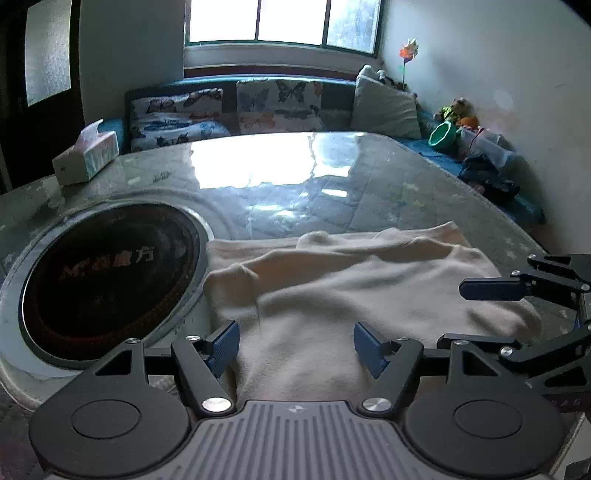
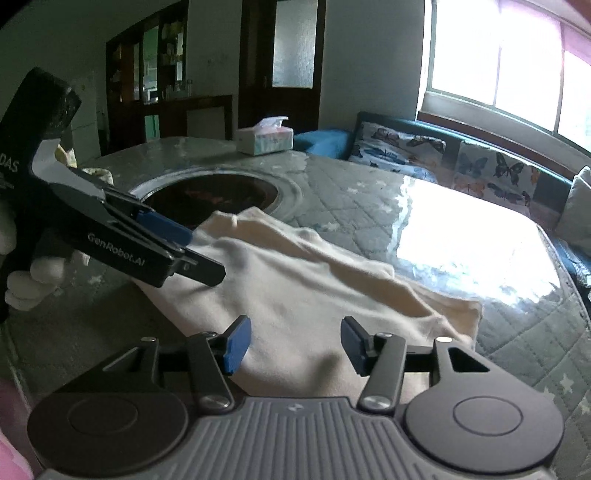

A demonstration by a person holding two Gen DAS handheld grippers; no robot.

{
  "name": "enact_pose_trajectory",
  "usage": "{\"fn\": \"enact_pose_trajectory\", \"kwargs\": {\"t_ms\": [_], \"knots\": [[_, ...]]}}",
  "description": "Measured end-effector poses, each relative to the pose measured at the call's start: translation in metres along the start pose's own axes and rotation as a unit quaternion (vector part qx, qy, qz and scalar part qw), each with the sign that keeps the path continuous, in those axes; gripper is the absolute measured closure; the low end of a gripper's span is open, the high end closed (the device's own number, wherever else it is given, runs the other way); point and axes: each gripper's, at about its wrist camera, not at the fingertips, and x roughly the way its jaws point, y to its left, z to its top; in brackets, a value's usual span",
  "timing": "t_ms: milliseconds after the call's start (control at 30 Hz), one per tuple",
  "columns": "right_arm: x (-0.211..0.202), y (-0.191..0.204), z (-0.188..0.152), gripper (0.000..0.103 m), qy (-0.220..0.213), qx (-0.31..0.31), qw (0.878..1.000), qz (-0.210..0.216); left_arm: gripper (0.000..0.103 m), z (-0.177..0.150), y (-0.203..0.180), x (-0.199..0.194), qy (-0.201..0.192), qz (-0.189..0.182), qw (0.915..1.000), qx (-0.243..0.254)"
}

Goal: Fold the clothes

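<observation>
Cream garment (image 1: 354, 295) — both open grippers, left gripper (image 1: 295, 350) and right gripper (image 2: 291, 347), low above it

Daylight poured through a wide window (image 1: 282, 22) above a teal sofa (image 2: 399, 123) with butterfly cushions (image 1: 177, 120). White walls (image 1: 491, 62), dark wooden cabinets (image 2: 147, 74) and a door (image 2: 282, 62) stood behind the glossy surface (image 1: 280, 173).

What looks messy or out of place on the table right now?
The cream garment lies rumpled, with ridges across its far side, and one corner overlaps the rim of the round cooktop set in the table. Nothing is spilled or damaged.
</observation>
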Motion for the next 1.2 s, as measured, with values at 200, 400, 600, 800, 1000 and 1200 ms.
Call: {"fn": "enact_pose_trajectory", "kwargs": {"t_ms": [200, 400, 600, 800, 1000, 1200], "knots": [[-0.004, -0.004, -0.008, 0.048, 0.004, 0.009, 1.0, -0.007, 0.029, -0.008, 0.005, 0.004, 0.01, 0.012, 0.9999, -0.008], [-0.005, -0.01, -0.014, 0.047, 0.014, 0.009, 1.0, -0.014, 0.031, -0.013, 0.006, 0.003, 0.017, -0.001, 0.9996, -0.023], [-0.008, -0.021, -0.017, 0.046, 0.023, 0.007, 1.0, -0.02, 0.031, -0.015, -0.003, 0.003, 0.023, -0.025, 0.9989, -0.033], [-0.02, -0.036, -0.025, 0.044, 0.029, 0.021, 0.999, -0.037, 0.031, -0.018, -0.019, 0.003, 0.023, -0.061, 0.9975, -0.028], [-0.031, -0.05, -0.025, 0.043, 0.032, 0.053, 0.998, -0.034, 0.029, -0.016, -0.02, 0.003, 0.027, -0.079, 0.9965, -0.012], [-0.022, -0.066, -0.005, 0.028, 0.021, 0.083, 0.996, -0.022, 0.029, -0.001, -0.011, -0.008, -0.003, -0.066, 0.9978, -0.008]]}}
